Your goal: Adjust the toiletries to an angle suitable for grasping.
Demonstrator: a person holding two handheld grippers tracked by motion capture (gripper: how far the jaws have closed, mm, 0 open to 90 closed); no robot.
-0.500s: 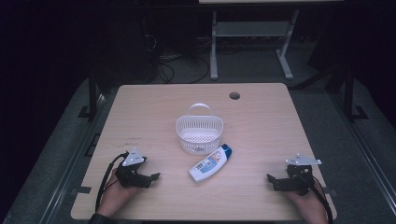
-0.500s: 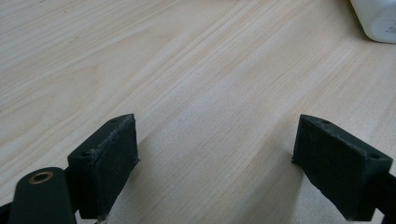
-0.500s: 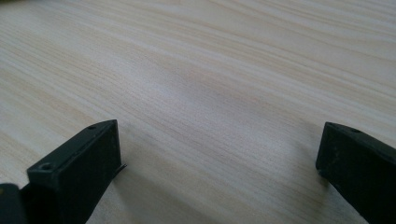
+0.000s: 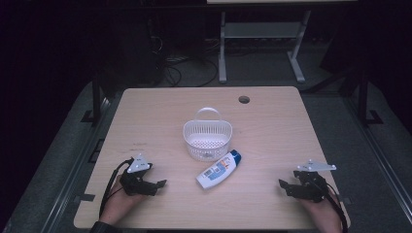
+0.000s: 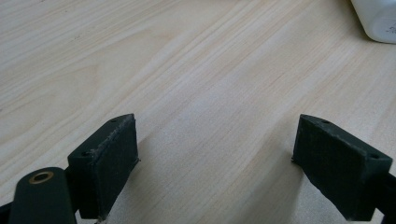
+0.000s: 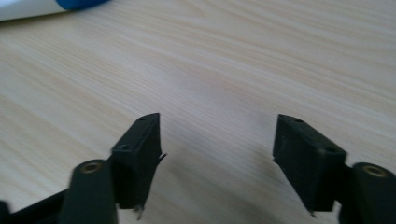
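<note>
Fingers [image 5: 107, 163] spread wide on both sides, gripping nothing; bottle [image 4: 218, 170] untouched

Lying flat on the counter [image 4: 272, 126], white with a blue cap, just beside the near wall of the white basket [image 4: 194, 145], cap end closest to it; well apart at the near edge, left fingers [image 4: 158, 184] and right fingers [image 4: 284, 185], each pair agape over bare wood and aimed inward. Same places as half a second ago, nothing shifted: reach not yet begun, likely pick-up and drop into basket all ahead
</note>
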